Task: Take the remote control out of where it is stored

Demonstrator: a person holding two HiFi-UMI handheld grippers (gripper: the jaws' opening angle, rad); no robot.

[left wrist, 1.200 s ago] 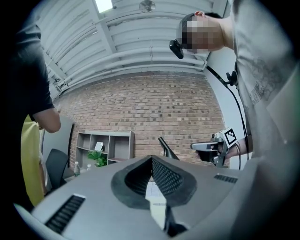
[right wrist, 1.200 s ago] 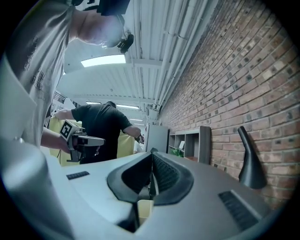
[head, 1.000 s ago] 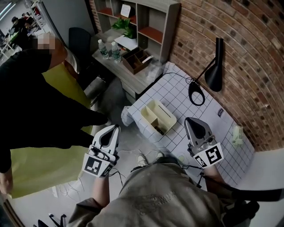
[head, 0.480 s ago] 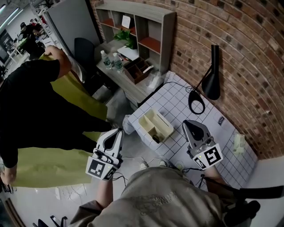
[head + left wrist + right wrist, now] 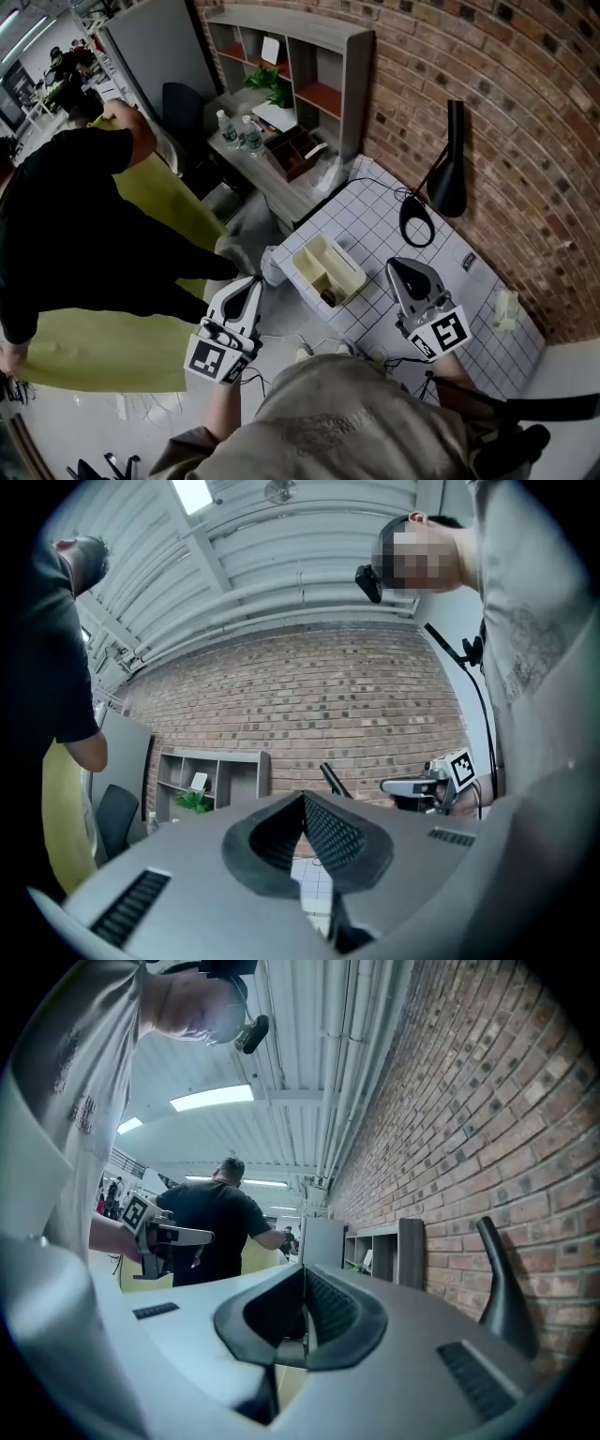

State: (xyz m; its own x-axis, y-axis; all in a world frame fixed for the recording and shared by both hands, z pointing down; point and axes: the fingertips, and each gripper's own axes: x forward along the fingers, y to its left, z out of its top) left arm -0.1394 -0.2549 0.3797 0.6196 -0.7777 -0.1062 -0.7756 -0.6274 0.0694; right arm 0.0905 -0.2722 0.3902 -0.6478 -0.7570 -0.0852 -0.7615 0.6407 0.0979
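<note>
A cream storage box (image 5: 328, 270) with compartments stands on the white gridded table (image 5: 375, 211), near its front-left corner. Something dark (image 5: 325, 297), possibly the remote control, lies in the compartment nearest me. My left gripper (image 5: 253, 283) hovers over the floor just left of the table corner, shut and empty. In the left gripper view its pads meet at the tip (image 5: 304, 797). My right gripper (image 5: 397, 267) hangs over the table just right of the box, shut with nothing in it (image 5: 305, 1269). Both point level, towards the brick wall.
A black desk lamp (image 5: 448, 178) and its cable sit at the table's far side, a small pale object (image 5: 504, 309) at its right edge. A person in black (image 5: 66, 234) holds a yellow sheet (image 5: 112, 347) at left. A shelf unit (image 5: 300, 56) and side desk with bottles (image 5: 234, 131) stand beyond.
My left gripper has drifted a little right, closer to the table corner. The right one has barely shifted. The person in black has straightened up with the yellow sheet.
</note>
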